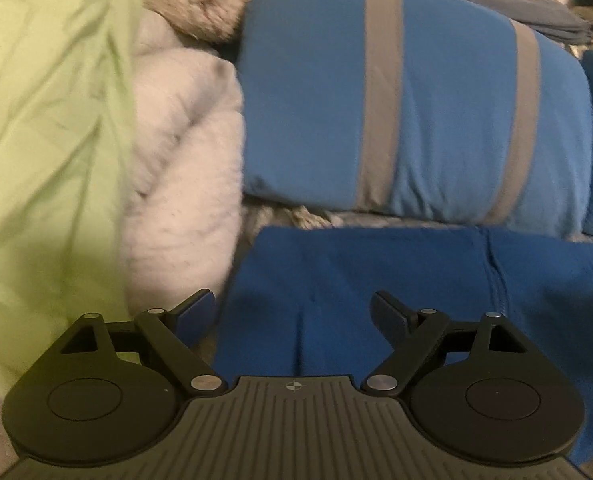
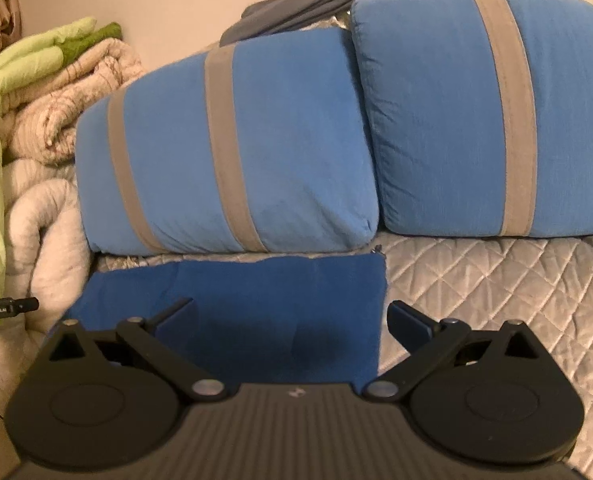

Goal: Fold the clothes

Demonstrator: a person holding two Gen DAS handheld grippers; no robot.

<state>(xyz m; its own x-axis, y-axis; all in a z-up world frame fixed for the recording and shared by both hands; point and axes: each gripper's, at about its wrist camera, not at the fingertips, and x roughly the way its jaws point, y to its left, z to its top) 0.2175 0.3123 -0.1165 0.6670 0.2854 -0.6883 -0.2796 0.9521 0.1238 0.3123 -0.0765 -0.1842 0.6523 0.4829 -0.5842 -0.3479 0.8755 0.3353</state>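
Lying flat on the pale quilted bed cover (image 2: 496,280) was a folded royal-blue cloth garment (image 2: 256,300), its far edge just short of two light-blue cushions with grey bands. The left gripper (image 1: 294,314) hovered over the near part of that garment (image 1: 376,280), jaws spread wide, nothing between the fingers; whether it touched the fabric could not be told. The right gripper (image 2: 292,320) hung likewise over the garment's near edge, fingers parted and empty, its right finger out past the garment's right-hand side, above the quilting.

The left-hand banded cushion (image 2: 224,152) leaned lower than the right-hand banded cushion (image 2: 488,112), the two touching along one side. On top of the left-hand cushion rested a folded dark grey cloth (image 2: 304,4). To the left of the cushions sat a heap of bedding: a cream fluffy blanket (image 1: 180,152), with a lime-green crumpled sheet (image 1: 44,120) draped beside it. The left wrist view was blurred. At the left edge of the right wrist view a black bar-shaped device part (image 2: 6,308) showed.
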